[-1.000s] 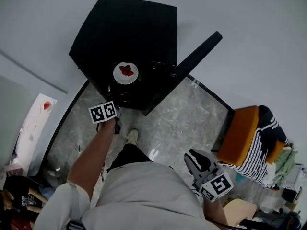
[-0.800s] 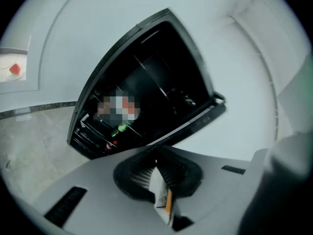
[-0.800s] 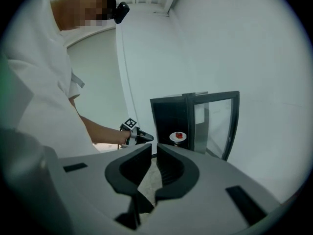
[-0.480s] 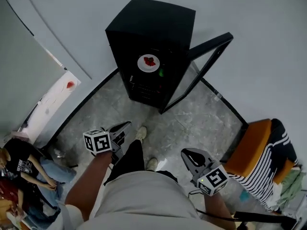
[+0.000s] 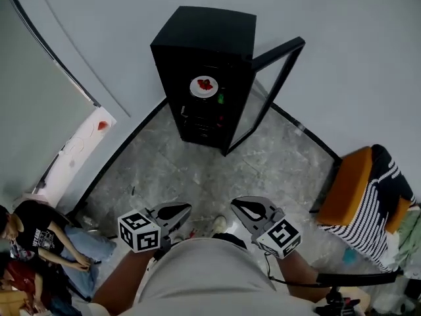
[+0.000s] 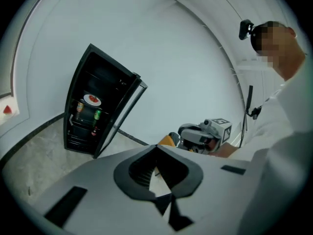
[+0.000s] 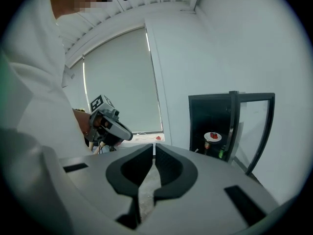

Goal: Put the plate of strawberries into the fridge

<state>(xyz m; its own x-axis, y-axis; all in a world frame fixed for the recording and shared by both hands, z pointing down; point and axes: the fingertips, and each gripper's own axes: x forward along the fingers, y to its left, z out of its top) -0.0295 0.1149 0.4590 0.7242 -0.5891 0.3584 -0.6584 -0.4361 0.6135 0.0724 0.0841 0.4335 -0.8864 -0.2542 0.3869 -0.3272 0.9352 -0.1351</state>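
The white plate of strawberries (image 5: 204, 86) rests on an upper shelf inside the black fridge (image 5: 204, 35), whose glass door (image 5: 266, 97) stands open to the right. Both grippers are held low near my body, far from the fridge. My left gripper (image 5: 186, 207) is shut with nothing in it, and my right gripper (image 5: 235, 203) is shut and empty too. The left gripper view shows its jaws (image 6: 156, 148) together, with the plate (image 6: 92, 100) far off. In the right gripper view the jaws (image 7: 155, 147) nearly touch, and the plate (image 7: 212, 136) shows past the door (image 7: 254, 131).
A green can (image 5: 220, 99) and bottles stand on the shelf below the plate. An orange chair (image 5: 345, 186) with striped cloth is at the right. A person (image 5: 39, 236) sits on the floor at the lower left, beside a white strip (image 5: 82, 143) along the wall.
I have stepped back from the fridge. The left gripper has come away from the plate, drawn back to my body and shut. The plate stays on the shelf.
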